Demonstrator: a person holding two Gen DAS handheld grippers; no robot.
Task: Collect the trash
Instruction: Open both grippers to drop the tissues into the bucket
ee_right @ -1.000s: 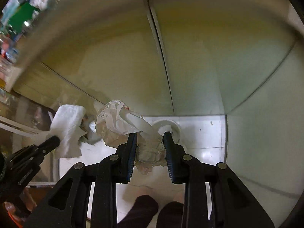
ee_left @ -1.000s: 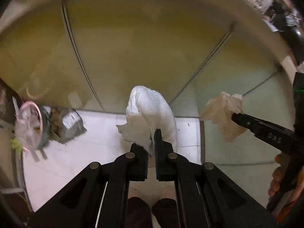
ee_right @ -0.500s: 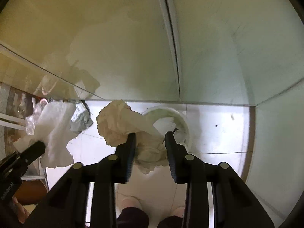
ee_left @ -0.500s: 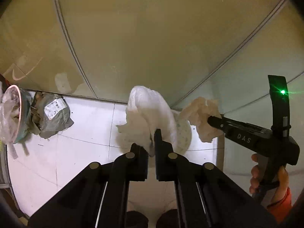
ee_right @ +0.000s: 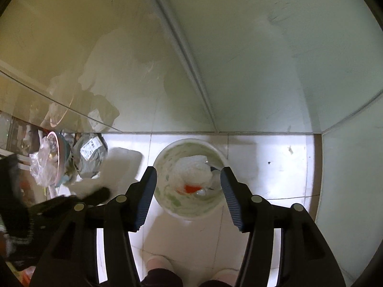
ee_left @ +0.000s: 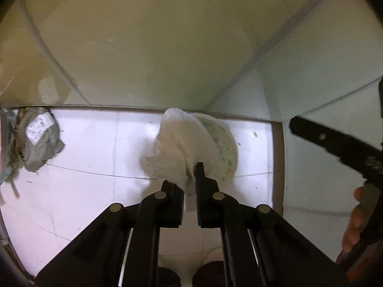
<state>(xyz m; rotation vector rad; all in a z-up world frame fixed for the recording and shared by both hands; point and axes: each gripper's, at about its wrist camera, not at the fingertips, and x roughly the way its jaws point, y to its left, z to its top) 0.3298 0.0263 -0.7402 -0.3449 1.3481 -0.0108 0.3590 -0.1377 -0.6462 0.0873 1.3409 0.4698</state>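
My left gripper (ee_left: 190,186) is shut on a crumpled white tissue (ee_left: 177,150) and holds it above the floor, in front of a white bin (ee_left: 225,148) with green marks. In the right wrist view the bin's rim (ee_right: 191,215) lies straight below my open, empty right gripper (ee_right: 188,186). Crumpled paper (ee_right: 194,171) with a red spot lies inside the bin. The left gripper and its tissue (ee_right: 115,167) show blurred at the left of that view. The right gripper's finger (ee_left: 335,141) shows at the right of the left wrist view.
A grey wrapped bundle (ee_left: 39,138) (ee_right: 92,153) lies on the white tiled floor by the wall. A pink-rimmed container with a clear plastic bag (ee_right: 51,160) stands left of it. Pale cabinet walls close off the corner behind and to the right of the bin.
My right gripper has opened and let go of its crumpled paper, which now lies in the bin. Both grippers have come lower and closer to the bin. The left still holds its tissue.
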